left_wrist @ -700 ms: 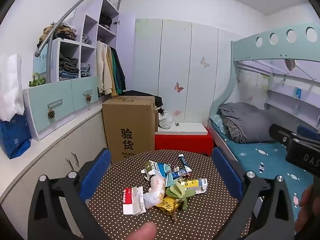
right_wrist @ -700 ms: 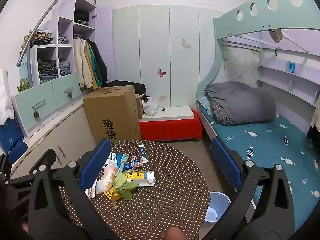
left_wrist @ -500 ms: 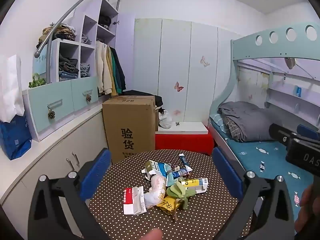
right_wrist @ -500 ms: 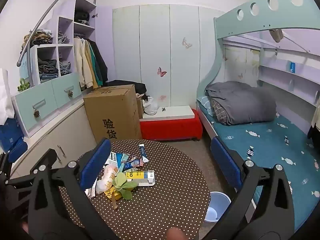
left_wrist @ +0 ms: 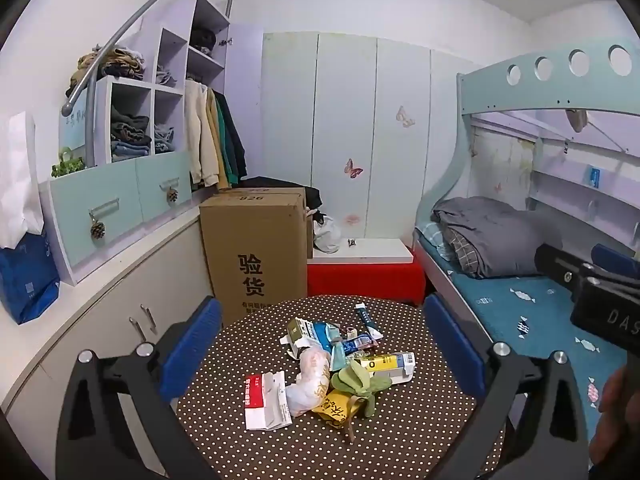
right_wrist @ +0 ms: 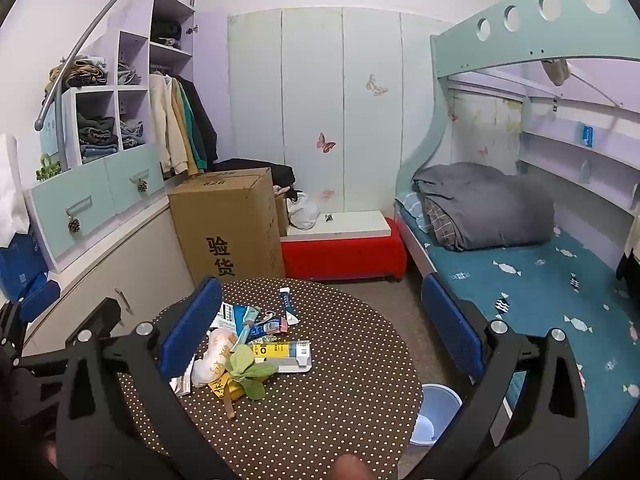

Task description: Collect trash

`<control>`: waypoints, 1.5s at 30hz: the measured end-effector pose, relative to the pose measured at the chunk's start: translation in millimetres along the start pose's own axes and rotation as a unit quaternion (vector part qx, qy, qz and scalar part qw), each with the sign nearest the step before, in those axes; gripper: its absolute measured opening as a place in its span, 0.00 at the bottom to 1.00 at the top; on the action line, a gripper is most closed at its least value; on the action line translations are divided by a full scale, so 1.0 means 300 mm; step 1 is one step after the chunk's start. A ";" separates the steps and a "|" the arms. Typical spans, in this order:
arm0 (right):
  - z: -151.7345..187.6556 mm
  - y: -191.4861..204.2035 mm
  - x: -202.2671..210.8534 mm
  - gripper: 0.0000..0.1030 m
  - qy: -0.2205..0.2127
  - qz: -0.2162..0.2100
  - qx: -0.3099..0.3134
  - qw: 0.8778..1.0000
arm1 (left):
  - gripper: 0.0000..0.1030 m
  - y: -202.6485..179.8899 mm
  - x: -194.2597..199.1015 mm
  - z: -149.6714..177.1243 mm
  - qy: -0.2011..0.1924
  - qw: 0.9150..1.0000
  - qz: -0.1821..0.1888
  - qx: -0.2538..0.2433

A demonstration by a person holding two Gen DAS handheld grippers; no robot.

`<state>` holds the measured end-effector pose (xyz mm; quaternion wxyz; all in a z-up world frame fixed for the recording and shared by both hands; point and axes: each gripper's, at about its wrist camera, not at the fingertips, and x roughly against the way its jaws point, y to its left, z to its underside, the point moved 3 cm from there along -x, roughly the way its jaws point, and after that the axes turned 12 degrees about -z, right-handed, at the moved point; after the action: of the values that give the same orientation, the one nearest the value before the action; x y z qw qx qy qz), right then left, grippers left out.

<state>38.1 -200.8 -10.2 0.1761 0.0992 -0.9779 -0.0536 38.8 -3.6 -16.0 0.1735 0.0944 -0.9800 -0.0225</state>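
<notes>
Crumpled wrappers heaped on a round polka-dot table (left_wrist: 400,432)

The left gripper (left_wrist: 320,344) and right gripper (right_wrist: 320,320) hover with blue-padded jaws spread wide, empty; the trash pile (left_wrist: 336,364) of flattened cartons, foil wrappers and tubes lies mid-table, a pale-blue plastic bin (right_wrist: 434,412) beside it.

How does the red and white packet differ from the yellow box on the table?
The red and white packet is flat, opened paper with a red band; the yellow box is a long closed carton with a barcode end. The packet lies at the pile's left edge, mostly apart; the box lies on the right, partly under the green scrap. Both lie flat on the dotted table.
</notes>
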 end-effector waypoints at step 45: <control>0.066 -0.026 -0.131 0.95 0.057 0.003 -0.002 0.998 | 0.96 0.059 -0.118 0.120 0.059 0.998 -0.015 0.012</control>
<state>68.5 -198.7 -42.8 0.2318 0.0987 -0.9665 -0.0494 56.0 21.0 -60.5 0.2298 0.1126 -0.9667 -0.0073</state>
